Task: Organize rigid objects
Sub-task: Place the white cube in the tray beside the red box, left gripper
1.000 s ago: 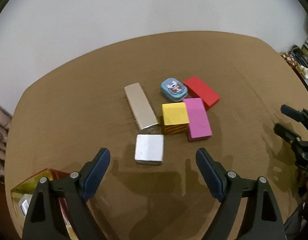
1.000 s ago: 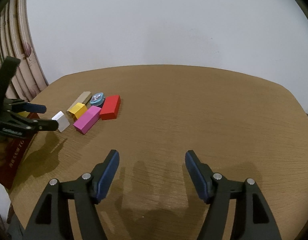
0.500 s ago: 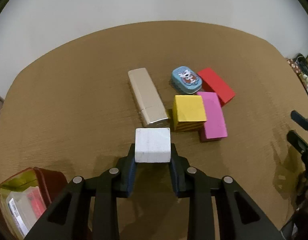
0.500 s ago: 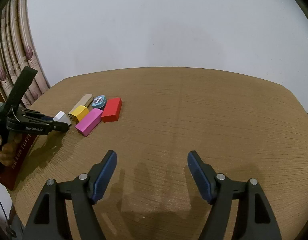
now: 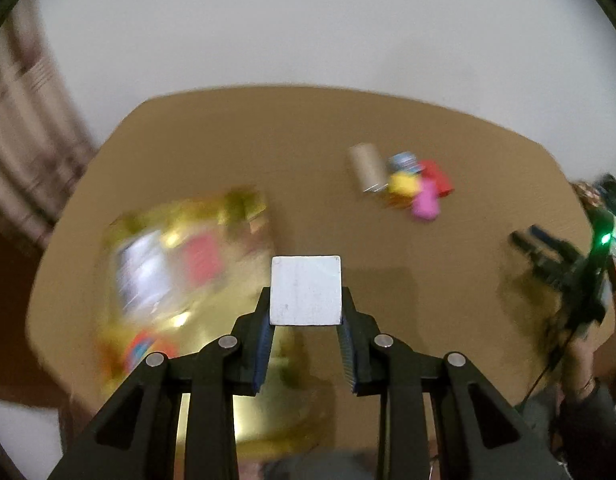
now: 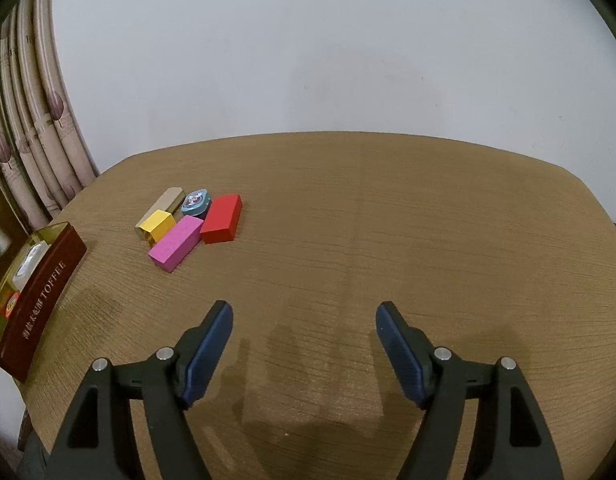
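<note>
My left jaws [image 5: 306, 320] clamp the white block [image 5: 306, 290] above the tin [image 6: 40, 280] at the surface's left edge, ready to drop it in. My right jaws [image 6: 304, 354] wait apart, empty, pointing at bare surface [image 6: 427, 232].

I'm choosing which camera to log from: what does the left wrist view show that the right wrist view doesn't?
Only the left wrist view shows the left gripper shut on the white block, and the right gripper from outside. Only the right wrist view shows the right gripper's open jaws up close, nothing between them, and the TOFFEE lettering on the tin. Both show the table, the tin and the cluster of coloured blocks.
</note>
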A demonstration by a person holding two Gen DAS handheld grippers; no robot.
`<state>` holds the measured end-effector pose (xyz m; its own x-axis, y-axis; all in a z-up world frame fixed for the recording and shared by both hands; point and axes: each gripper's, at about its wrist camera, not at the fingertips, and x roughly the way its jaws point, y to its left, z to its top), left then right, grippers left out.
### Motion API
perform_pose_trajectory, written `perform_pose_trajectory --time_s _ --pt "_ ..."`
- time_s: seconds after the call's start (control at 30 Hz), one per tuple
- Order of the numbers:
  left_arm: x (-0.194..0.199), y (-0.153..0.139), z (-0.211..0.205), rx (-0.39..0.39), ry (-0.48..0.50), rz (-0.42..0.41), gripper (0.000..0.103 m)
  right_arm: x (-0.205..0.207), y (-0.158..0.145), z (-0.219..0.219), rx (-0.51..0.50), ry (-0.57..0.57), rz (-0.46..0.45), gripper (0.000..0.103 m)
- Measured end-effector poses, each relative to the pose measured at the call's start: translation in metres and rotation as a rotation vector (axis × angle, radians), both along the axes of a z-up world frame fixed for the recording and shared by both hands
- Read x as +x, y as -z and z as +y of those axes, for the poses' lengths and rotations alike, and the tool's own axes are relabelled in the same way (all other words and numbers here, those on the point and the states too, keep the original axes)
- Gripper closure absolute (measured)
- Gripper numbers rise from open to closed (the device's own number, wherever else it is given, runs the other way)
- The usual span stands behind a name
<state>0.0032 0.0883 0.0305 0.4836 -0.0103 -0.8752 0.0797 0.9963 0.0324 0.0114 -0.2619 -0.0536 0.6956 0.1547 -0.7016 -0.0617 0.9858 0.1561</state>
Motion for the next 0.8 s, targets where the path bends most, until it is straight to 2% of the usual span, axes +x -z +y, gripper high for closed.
perform_pose_trajectory --time_s 0.1,0.23,0.3,0.43,0.53,0.6,0.8 --pt "-0.007 0.008 0.048 0.068 -0.056 0.045 0.077 0.001 0.002 0.001 -0.006 0.002 0.006 0.027" --pt "-0.001 0.031 0.070 0.052 -0.102 0.103 0.077 0.003 0.005 0.002 -0.015 0.002 0.019 0.027" --pt "0.006 0.043 0.072 -0.001 -0.102 0.121 0.077 0.005 0.007 0.002 -0.019 0.001 0.024 0.027" --pt "0.016 0.054 0.067 -0.037 -0.079 0.163 0.077 0.008 0.009 0.003 -0.024 0.002 0.032 0.027" --pt "0.026 0.062 0.059 -0.012 -0.060 0.164 0.077 0.010 0.011 0.004 -0.028 0.000 0.039 0.027" --pt "0.036 0.067 0.059 -0.032 -0.056 0.174 0.077 0.010 0.011 0.004 -0.029 0.000 0.040 0.027" --pt "0.061 0.082 0.065 -0.014 -0.078 0.192 0.077 0.010 0.010 0.003 -0.029 -0.001 0.039 0.027"
